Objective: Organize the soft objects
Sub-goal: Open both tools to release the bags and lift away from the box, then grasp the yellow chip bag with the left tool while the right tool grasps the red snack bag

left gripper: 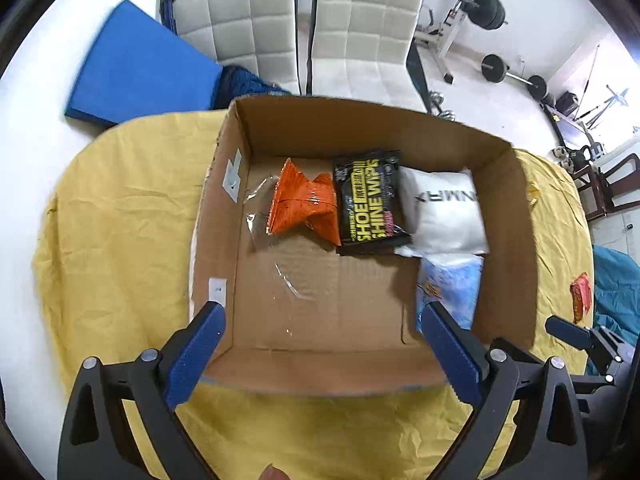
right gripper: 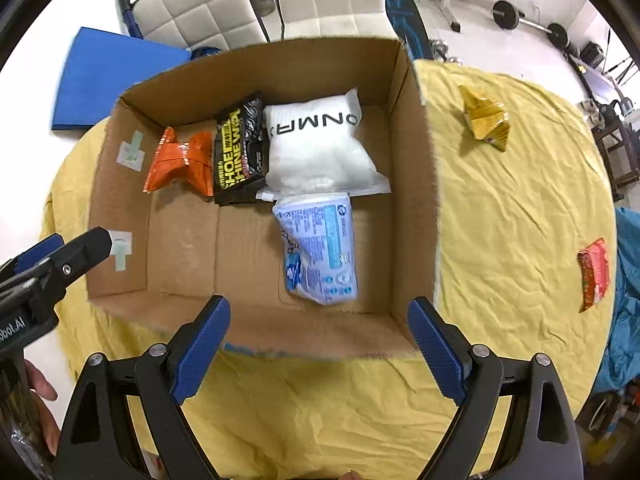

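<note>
Blue-white packet point(left gripper: 450, 286) (partly finger-hidden)

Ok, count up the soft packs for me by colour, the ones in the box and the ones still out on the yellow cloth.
Orange: 1, orange pack, in the cardboard box
Black: 1, shoe shine wipes, in the box
White: 1, white pack, in the box
Light blue: 1, blue pack, in the box
Yellow: 1, yellow pack, on the yellow cloth
Red: 1, red pack, on the cloth
Total: 6
</note>
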Demonstrator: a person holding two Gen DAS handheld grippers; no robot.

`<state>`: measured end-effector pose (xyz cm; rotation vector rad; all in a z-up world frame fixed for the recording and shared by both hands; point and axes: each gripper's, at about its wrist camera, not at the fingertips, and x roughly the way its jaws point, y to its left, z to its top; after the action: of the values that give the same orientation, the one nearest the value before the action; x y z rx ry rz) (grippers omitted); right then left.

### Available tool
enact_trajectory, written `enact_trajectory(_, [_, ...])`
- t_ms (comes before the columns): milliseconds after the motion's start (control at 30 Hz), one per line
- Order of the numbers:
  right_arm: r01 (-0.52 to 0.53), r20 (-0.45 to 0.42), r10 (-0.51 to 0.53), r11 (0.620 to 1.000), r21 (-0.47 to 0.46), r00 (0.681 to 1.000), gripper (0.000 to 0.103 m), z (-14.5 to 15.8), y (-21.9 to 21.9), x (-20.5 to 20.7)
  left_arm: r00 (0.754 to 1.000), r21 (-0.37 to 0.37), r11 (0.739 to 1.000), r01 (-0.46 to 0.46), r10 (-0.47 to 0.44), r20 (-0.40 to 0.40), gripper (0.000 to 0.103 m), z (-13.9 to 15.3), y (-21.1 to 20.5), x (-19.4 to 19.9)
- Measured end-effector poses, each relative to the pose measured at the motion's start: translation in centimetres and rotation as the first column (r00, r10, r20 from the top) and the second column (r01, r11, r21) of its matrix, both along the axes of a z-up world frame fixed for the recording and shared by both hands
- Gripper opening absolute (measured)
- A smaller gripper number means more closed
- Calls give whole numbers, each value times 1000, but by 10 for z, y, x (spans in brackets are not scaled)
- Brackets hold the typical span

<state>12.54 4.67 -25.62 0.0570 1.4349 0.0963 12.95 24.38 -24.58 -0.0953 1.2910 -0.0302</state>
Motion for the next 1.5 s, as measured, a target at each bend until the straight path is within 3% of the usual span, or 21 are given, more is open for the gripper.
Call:
enact_trajectory(433, [-29,136,21,998,57,990,92,77,-15,-52,991,3,1000,-11,10,135,100,76,-17,-56])
enact_trajectory(667, [-40,155,24,994,105,988,92,96,-37,-65,989,-1,1000,-11,11,146,100,92,-38,-66])
enact_trajectory(867, [27,145,-46,991,128,988,92,98,-97,-66,991,-9,1000,24,-22,131,100,94,-86,-63])
enact_trajectory(1033, [145,122,-154,986,78,981,92,87,-186,-59,991,-19,996,92,-90,100,100,87,-144,-50])
enact_trajectory(1233, [288,60,-285,957,-46,957,92,47,-319,-43,984,-65,983,174,-172,38,100,64,-230,-7])
enact_trajectory(1500, [289,-88,-299,951,-114,950,92,-37,-435,-7,971,-45,973,226,-229,-70,100,11,-315,67])
